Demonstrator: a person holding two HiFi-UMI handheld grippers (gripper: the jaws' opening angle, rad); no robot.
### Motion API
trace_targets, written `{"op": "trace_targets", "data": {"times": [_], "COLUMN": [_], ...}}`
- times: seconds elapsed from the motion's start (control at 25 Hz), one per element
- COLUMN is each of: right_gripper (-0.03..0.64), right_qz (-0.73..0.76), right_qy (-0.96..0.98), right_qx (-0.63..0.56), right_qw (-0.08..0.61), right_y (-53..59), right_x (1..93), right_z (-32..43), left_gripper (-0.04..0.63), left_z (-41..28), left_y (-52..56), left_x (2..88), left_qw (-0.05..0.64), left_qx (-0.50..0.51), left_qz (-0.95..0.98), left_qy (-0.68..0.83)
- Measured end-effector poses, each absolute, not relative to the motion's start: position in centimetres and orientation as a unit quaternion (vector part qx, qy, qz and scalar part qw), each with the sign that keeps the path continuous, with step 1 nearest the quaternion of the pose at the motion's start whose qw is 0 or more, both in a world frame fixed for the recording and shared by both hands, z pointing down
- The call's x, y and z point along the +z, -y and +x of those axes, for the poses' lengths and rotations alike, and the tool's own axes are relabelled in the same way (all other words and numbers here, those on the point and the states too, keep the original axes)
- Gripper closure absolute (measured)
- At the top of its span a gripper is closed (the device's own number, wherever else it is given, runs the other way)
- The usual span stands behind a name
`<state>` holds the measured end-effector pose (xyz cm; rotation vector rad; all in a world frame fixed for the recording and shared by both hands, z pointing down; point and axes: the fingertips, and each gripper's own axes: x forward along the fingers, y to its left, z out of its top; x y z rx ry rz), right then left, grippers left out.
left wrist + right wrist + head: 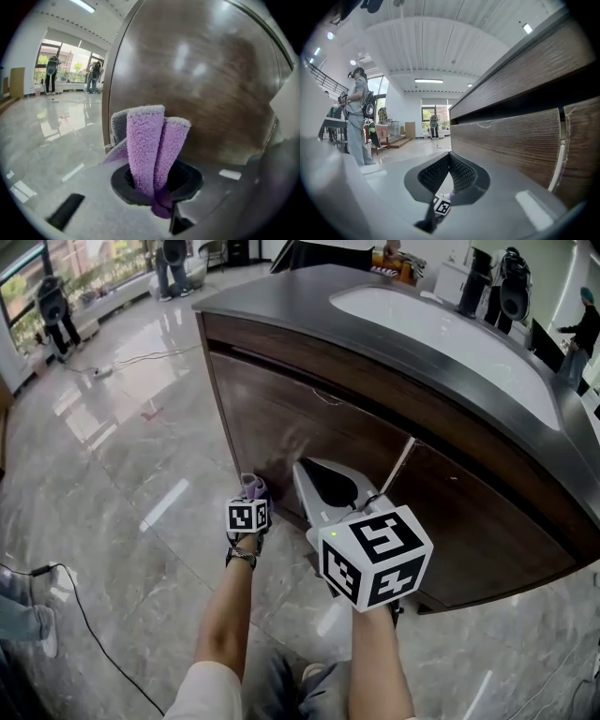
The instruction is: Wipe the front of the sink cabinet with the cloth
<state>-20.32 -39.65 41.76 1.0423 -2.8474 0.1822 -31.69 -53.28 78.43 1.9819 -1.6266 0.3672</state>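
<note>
Where the person's two forearms reach forward at the bottom of the head view, the right claw [302,465] is held nearer and higher, with its marker cube [375,557] large in the foreground. Its jaws are seen pressed together at the tips in the right gripper view [449,158], and nothing is gripped between them. The left claw [253,491] is held lower and slightly farther on, down by the floor [112,456]. In the left gripper view it [157,185] is seen clamped on a folded purple cloth [147,145], which stands up out of the jaws in two thick folds with a grey layer behind. The cloth [253,486] is held close to the lower left corner of the sink cabinet front [309,418], a curved face of dark wood; whether it touches the wood cannot be told. Above the cabinet doors a dark top [281,306] is seen, with a pale sink basin [441,329] set into it. Beyond, on the glossy floor near the windows, standing figures can be made out.
</note>
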Motion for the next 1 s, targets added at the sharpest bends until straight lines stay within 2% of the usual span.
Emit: {"op": "trace_targets", "data": {"times": [0.24,0.48,1.0], "right_gripper": [0.611,0.611,0.611], "right_qz": [0.35,0.359,0.369], "right_qy": [0.933,0.93,0.926], "right_qx": [0.049,0.052,0.048], "right_qw": [0.062,0.06,0.062], "right_y": [38.5,38.1,36.4], "right_x": [40.9,40.7,39.9], "right_z": [-19.3,-18.0,-16.2], "left_gripper": [0.543,0.545,0.545], "left_z": [-33.3,-35.6,-37.8], "left_y": [54.1,55.0,55.7], "left_x": [81.3,77.0,55.1], "left_qw": [0.326,0.322,0.203], "left_qx": [0.156,0.128,0.017], "left_qz": [0.731,0.738,0.772], "left_qy": [0.579,0.579,0.602]}}
